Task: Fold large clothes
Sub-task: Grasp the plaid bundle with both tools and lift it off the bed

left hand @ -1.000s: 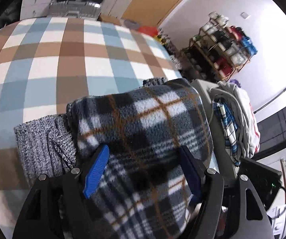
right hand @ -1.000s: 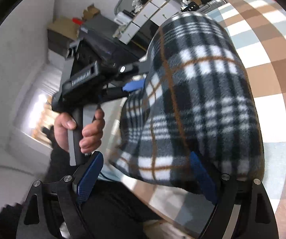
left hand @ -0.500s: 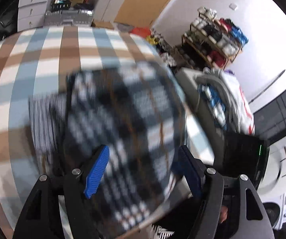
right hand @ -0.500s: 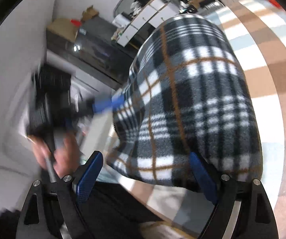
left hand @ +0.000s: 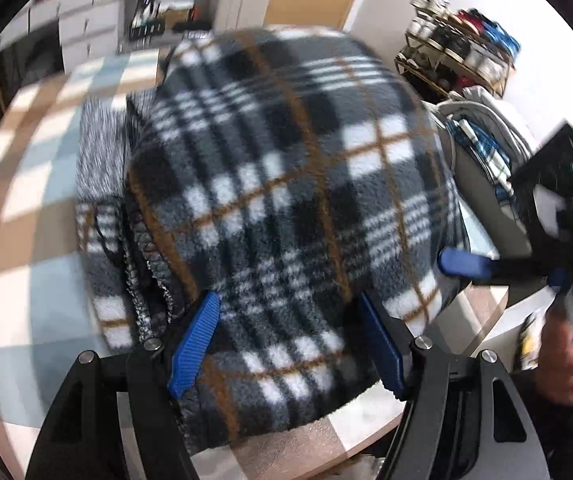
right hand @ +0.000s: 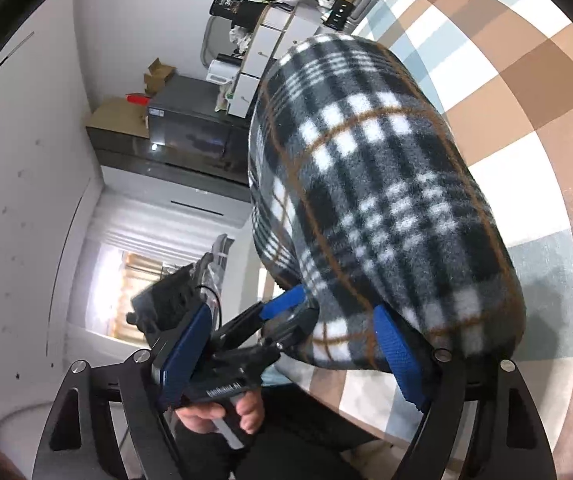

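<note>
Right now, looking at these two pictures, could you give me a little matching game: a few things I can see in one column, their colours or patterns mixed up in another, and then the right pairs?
Things:
1. folded fleece garment
2. tablecloth
3. knit garment beside the fleece
4. pads of the left gripper

Colours or patterns:
A. plain blue
B. speckled grey
C. black, white and grey plaid with thin brown lines
D. large brown, pale blue and white checks

Pairs: 1-C, 2-D, 3-B, 4-A
</note>
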A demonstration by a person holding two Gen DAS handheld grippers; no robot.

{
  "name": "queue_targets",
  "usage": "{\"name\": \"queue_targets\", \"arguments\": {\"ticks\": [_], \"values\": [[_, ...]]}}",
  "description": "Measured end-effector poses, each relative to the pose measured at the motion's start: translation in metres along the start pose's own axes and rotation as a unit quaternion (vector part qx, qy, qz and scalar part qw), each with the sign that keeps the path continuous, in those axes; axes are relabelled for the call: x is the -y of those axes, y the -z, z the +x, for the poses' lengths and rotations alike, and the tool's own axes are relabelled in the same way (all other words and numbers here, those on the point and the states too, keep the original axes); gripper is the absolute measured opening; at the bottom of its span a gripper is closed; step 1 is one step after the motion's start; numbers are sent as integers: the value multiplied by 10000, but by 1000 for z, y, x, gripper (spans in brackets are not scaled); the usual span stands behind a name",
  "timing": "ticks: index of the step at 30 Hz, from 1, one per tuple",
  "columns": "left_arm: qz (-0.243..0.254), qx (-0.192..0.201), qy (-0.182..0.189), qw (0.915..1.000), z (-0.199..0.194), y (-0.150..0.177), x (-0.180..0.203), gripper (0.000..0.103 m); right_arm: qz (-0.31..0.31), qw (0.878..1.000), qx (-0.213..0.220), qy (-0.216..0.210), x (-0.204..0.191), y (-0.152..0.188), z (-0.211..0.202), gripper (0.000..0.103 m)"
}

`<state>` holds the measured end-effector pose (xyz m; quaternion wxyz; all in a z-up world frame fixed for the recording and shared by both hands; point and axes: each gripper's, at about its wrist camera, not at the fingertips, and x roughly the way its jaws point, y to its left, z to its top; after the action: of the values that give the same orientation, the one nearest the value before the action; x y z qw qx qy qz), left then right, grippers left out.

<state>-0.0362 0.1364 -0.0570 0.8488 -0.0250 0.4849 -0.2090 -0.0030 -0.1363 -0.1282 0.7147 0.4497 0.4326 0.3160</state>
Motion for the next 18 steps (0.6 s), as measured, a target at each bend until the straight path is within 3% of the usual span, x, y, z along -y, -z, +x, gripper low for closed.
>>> {"name": "queue_targets", "arguments": {"ticks": [3, 4, 6, 7, 10, 14, 16, 18], "values": [[64, 128, -171, 9998, -15, -4, -1, 68, -531, 9973, 325, 395, -30, -15, -10, 91], [97, 230, -294, 9993, -22, -6, -2, 68, -828, 9927, 513, 708, -42, -18, -15, 102], [100, 445, -686, 9966, -28, -5, -7, 68, -1413, 9757, 789, 1476, -63, -25, -22, 103], [101, 549, -918, 9942, -30, -7, -11, 68, -1641, 9669, 803, 1782, -69, -31, -21, 103], [-42, 508, -1025, 9934, -25, -13, -24, 68, -1859, 9524, 422, 2381, -69, -48, -1, 103], [-368, 264, -633, 9970, -15, -10, -43, 69, -2018, 9371, -186, 2841, -54, -62, 30, 103], [-692, 22, -152, 9975, -4, -11, -57, 69, -2042, 9330, -454, 2928, -40, -66, 39, 103], [-1007, -229, 211, 9944, -1, -6, -64, 70, -1905, 9412, -642, 2714, -27, -69, 37, 103]]}}
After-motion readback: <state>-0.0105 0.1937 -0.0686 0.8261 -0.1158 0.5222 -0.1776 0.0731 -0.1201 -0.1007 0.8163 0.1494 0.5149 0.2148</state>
